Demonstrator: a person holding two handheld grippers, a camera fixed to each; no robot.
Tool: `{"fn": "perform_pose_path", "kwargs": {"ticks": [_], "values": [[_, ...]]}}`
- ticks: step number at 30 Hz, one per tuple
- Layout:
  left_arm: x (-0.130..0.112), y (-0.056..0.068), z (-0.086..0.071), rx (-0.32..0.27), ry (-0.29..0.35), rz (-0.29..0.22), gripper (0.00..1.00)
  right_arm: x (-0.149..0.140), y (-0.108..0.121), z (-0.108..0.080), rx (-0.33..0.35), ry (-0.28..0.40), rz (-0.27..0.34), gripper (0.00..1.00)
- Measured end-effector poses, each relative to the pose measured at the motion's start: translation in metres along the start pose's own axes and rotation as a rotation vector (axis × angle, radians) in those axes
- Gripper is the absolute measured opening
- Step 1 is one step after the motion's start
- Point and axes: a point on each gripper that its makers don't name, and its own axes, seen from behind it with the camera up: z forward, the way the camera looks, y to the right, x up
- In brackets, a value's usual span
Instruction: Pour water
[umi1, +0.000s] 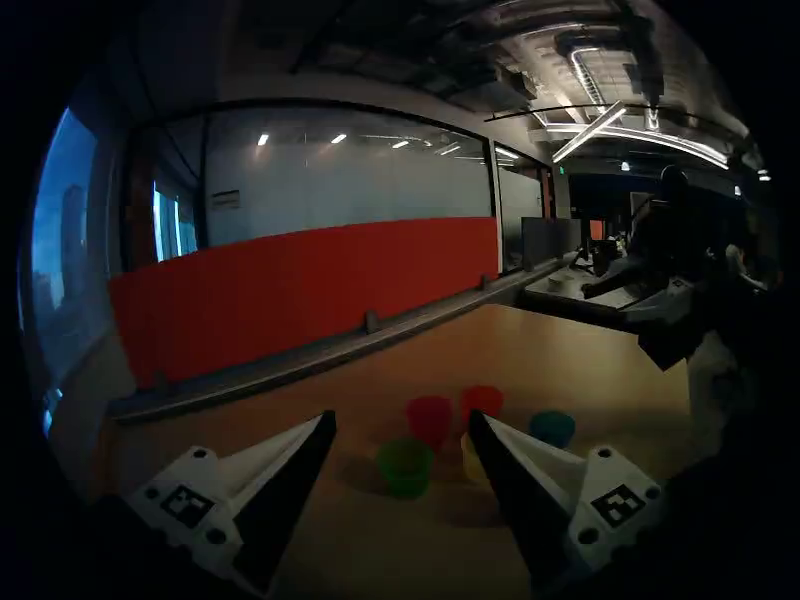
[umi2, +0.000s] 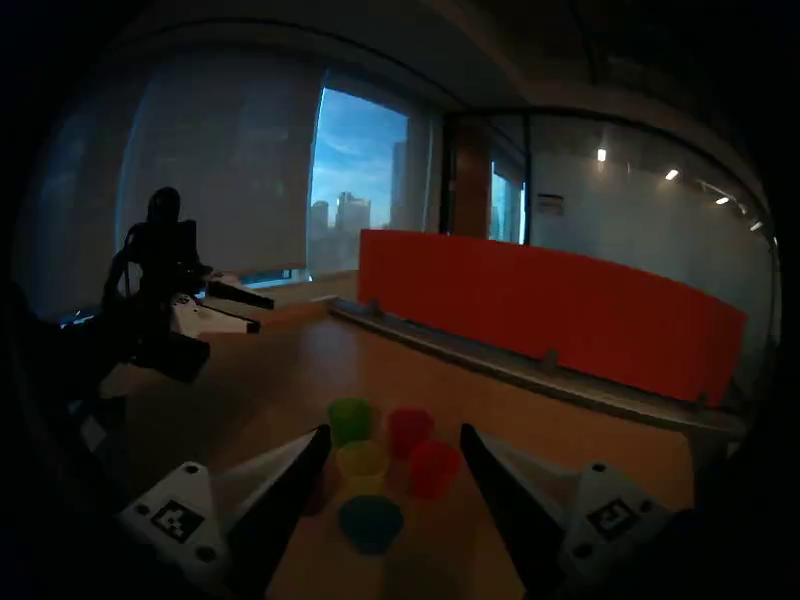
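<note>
Small coloured plastic cups (umi2: 362, 462) stand clustered on the tan wooden surface (umi2: 280, 380), likely for easy reach; left hand-held gripper (umi1: 400, 415) and right hand-held gripper (umi2: 392, 429) spread wide, empty.

Five cups stand on the one worktop (umi2: 600, 450): two red, the near red cup (umi2: 433, 465) and the far red cup (umi2: 410, 428), one green cup (umi2: 350, 418), one yellow cup (umi2: 362, 462) and one blue cup (umi2: 370, 520). There are two tools, the left tool (umi1: 400, 415) and the right tool (umi2: 392, 430).
</note>
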Motion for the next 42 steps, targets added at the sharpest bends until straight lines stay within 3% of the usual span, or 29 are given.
{"fn": "perform_pose_path", "kwargs": {"ticks": [12,27,42], "values": [[-0.018,0.01,0.018,-0.051,-0.06,0.042,0.99,-0.03,-0.005,0.007,0.032,-0.079,-0.015,1.0],[-0.064,0.006,0.05,-0.082,-0.146,0.004,0.99,-0.089,-0.008,0.022,0.054,-0.183,-0.009,0.99],[-0.108,0.008,0.068,-0.104,-0.231,0.017,0.99,-0.136,-0.008,0.033,0.056,-0.257,-0.013,0.98]]}}
